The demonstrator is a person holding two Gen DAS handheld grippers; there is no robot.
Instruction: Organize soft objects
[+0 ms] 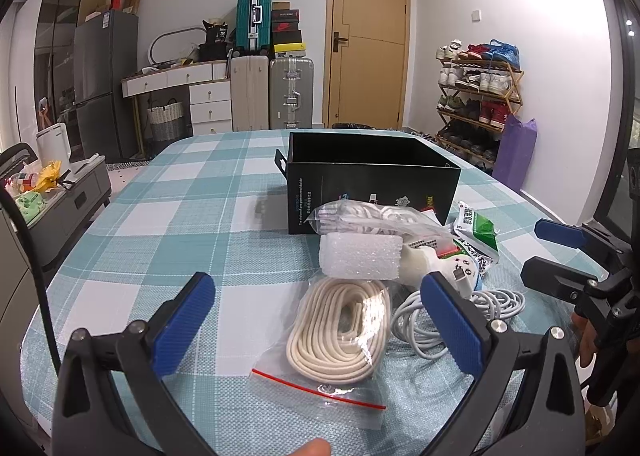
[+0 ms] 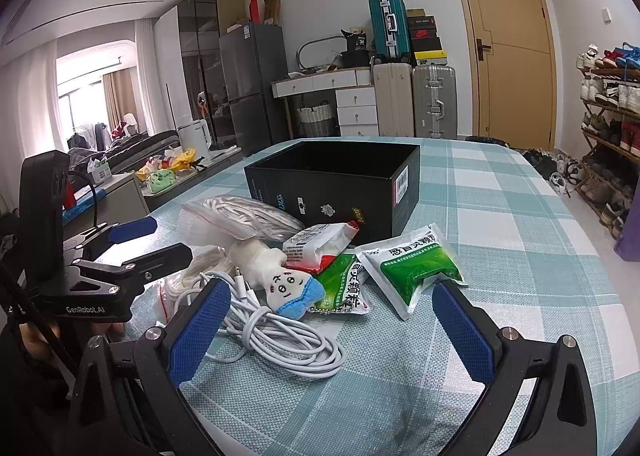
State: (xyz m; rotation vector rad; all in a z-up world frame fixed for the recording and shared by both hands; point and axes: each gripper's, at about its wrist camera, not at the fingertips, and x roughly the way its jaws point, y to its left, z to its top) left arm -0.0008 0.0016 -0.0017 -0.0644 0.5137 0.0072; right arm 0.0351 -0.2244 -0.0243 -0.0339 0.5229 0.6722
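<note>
teal-and-white checked tablecloth (image 1: 168, 224) carries an open black cardboard box (image 1: 372, 176) at 12 o'clock; bagged cream rope coil (image 1: 340, 332) lies between the left gripper (image 1: 320, 320)'s spread jaws; right gripper (image 2: 332, 320) likewise spread above white cable (image 2: 280, 332).

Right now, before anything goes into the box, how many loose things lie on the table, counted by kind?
Bags of rope: 2
Green packets: 2
Red and white packet: 1
Foam block: 1
Plush toy: 1
White cable: 1
Total: 8
</note>
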